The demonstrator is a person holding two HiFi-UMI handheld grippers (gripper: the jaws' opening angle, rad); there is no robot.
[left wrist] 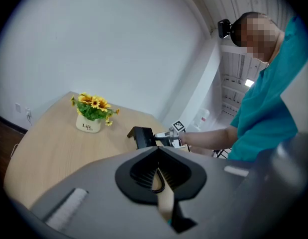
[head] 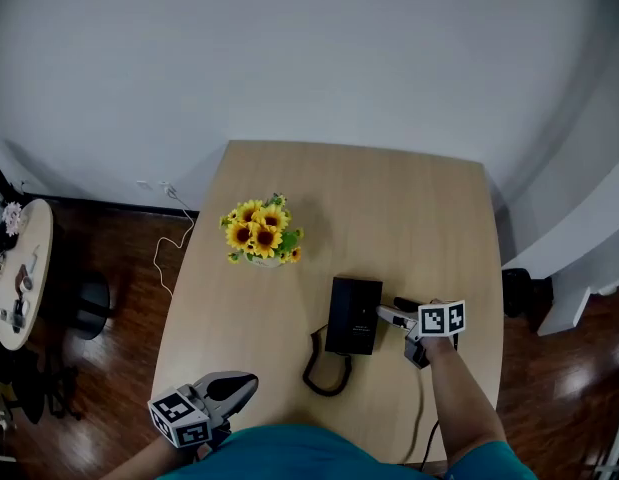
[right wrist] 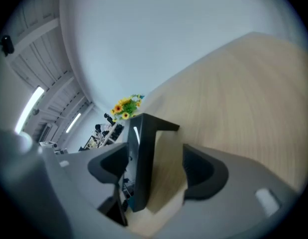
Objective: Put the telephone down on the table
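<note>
A black telephone (head: 352,315) lies flat on the wooden table (head: 389,208), its coiled cord (head: 325,376) looping toward the front edge. My right gripper (head: 390,316) is at the telephone's right side. In the right gripper view its jaws stand wide apart around the edge of the telephone (right wrist: 143,153); the dark body sits close to the left pad, and bare table shows between it and the right pad. My left gripper (head: 241,385) hovers at the table's front left corner, shut and holding nothing. In the left gripper view the telephone (left wrist: 142,136) shows beyond its tips (left wrist: 157,150).
A white pot of sunflowers (head: 261,236) stands left of the table's centre, behind the telephone. A round side table (head: 19,268) with small items stands on the dark floor at far left. A white cable (head: 171,246) trails on the floor by the table's left edge.
</note>
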